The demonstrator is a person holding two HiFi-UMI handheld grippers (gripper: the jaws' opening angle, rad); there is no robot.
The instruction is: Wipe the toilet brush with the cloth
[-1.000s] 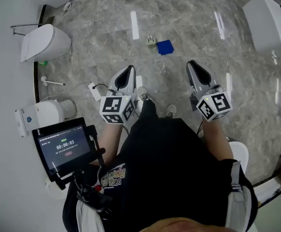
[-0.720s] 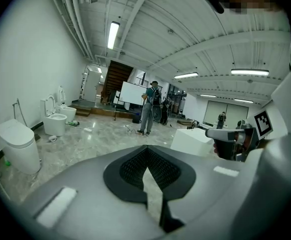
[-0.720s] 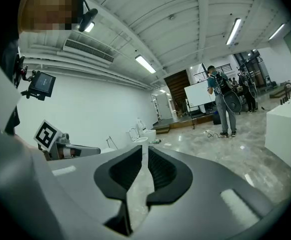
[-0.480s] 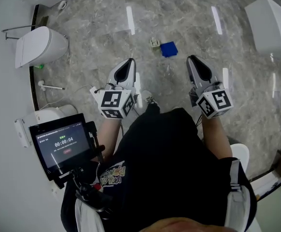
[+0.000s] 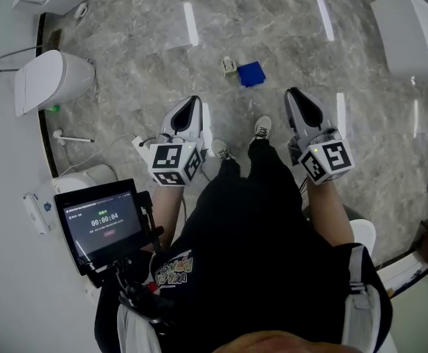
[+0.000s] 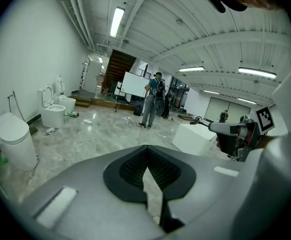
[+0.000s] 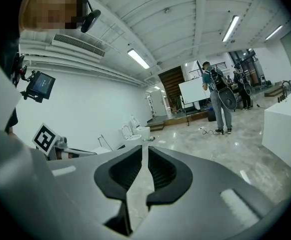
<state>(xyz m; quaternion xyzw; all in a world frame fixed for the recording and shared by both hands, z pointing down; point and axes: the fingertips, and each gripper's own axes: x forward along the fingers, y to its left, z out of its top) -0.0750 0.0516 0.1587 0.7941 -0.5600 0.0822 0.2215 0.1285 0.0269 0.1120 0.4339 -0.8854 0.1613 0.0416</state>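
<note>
Along the left edge of the head view, white toilets (image 5: pixel 52 79) stand against the wall. Just below them, the toilet brush (image 5: pixel 73 137) lies flat on the grey marble floor (image 5: pixel 140 57), a thin white handle with its round end toward the left edge, well apart from both grippers. A dark screen (image 5: pixel 102 223) sits at the lower left, in front of the person's chest. The left gripper (image 5: pixel 193 103) points up the frame left of centre. The left gripper view shows its jaws pressed together at the tips with nothing between them. In the upper middle, above and between the two grippers, the blue cloth (image 5: pixel 251 73) lies on the floor as a small square. A small pale object (image 5: pixel 229 65) lies just beside it on its left, and neither gripper touches the cloth. The person's shoe (image 5: pixel 262 129) shows between the grippers. The right gripper (image 5: pixel 295 95) points up the frame right of centre, about level with the left one. In the right gripper view its jaws stand barely apart, a thin slit between them and nothing in it. A large white box (image 5: pixel 412 31) fills the upper right corner. In both gripper views another person (image 6: pixel 150 104) stands far across the hall.
</note>
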